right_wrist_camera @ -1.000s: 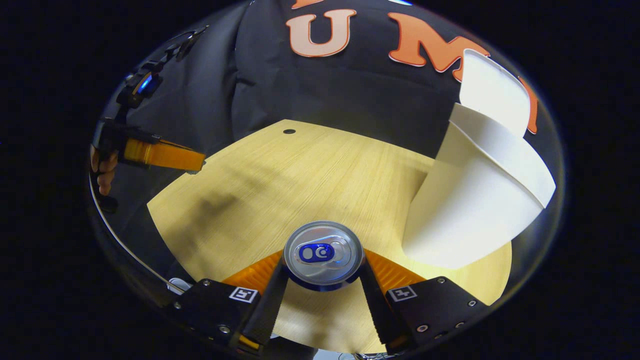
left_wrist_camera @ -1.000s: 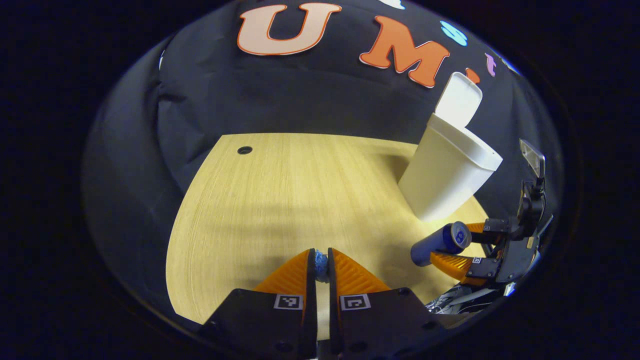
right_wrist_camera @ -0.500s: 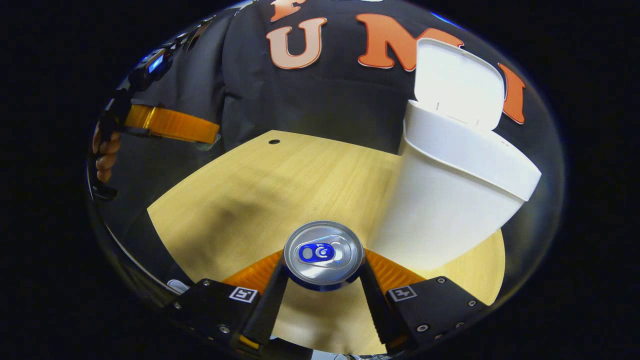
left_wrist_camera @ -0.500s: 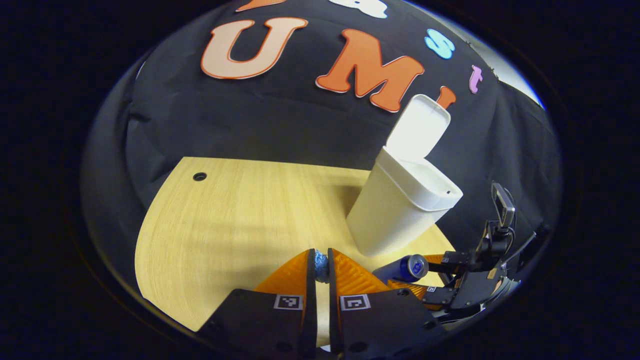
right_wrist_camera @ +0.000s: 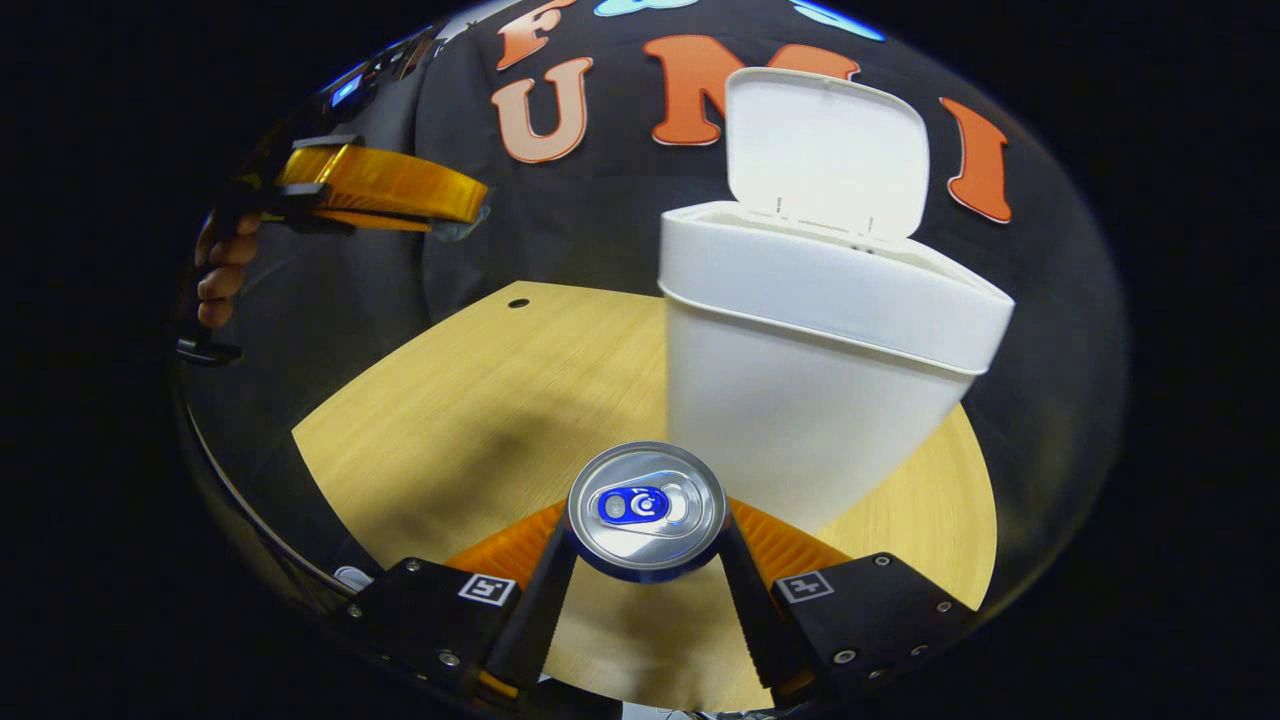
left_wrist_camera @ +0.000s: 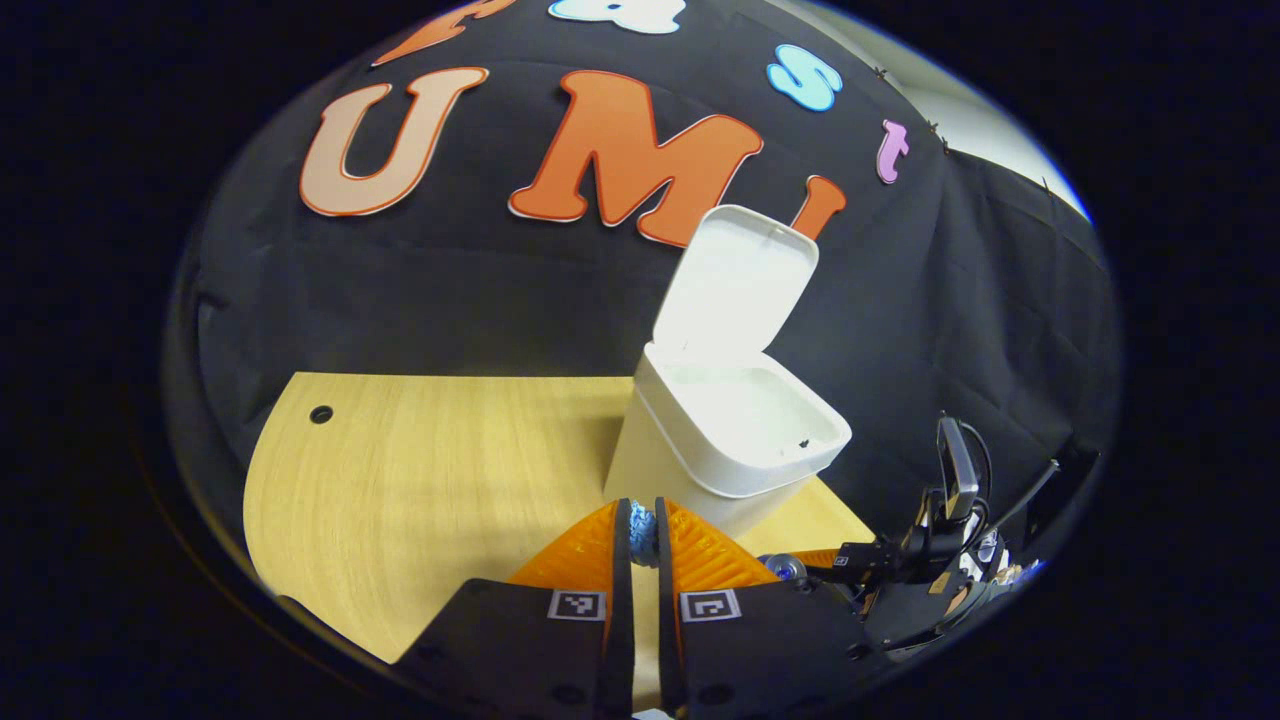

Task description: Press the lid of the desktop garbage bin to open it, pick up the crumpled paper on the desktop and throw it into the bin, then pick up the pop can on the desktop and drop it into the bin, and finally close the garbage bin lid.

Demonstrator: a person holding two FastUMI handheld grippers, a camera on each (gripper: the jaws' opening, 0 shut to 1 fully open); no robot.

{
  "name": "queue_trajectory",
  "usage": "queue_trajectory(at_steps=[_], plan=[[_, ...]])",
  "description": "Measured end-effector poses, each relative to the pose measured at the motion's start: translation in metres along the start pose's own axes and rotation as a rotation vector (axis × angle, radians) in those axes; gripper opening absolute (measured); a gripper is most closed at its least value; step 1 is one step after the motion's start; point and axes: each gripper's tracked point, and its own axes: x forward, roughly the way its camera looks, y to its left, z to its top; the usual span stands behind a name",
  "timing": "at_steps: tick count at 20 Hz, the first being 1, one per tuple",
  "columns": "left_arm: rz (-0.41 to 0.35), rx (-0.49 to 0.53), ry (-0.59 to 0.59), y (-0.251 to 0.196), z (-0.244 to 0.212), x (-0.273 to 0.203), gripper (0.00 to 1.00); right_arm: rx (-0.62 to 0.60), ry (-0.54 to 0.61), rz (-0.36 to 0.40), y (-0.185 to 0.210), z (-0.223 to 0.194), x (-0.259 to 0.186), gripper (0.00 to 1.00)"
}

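While bin (right_wrist_camera: 810, 400) gapes (lid (right_wrist_camera: 825, 150) up), can (right_wrist_camera: 645, 510) clamped.

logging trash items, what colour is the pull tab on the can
Blue, on a silver can top; clearest in the right gripper view.

The left gripper (left_wrist_camera: 643, 520) has two ribbed, wedge-shaped fingers (left_wrist_camera: 700, 550) growing out of black, blocky mounts. Each mount carries a small square black-and-white marker (left_wrist_camera: 577, 604) near the finger's root. The right gripper (right_wrist_camera: 647, 535) is built the same, with a marker (right_wrist_camera: 803, 586) on each black mount and small round screws (right_wrist_camera: 845, 656) along the mounts' outer edges. Seen from the left gripper view, a slim upright camera (left_wrist_camera: 955, 470) stands on its back above the fingers, with dark cables (left_wrist_camera: 1040, 485) running off behind it. A bare hand (right_wrist_camera: 220, 280) sits behind the left gripper's fingers.
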Motion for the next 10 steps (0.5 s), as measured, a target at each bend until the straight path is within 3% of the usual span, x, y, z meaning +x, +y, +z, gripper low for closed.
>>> queue_trajectory(at_steps=[10], plan=[[-0.095, 0.062, -0.046, -0.084, 0.031, 0.049, 0.13, 0.073, 0.005, -0.065, -0.061, -0.023, -0.030, 0.79]])
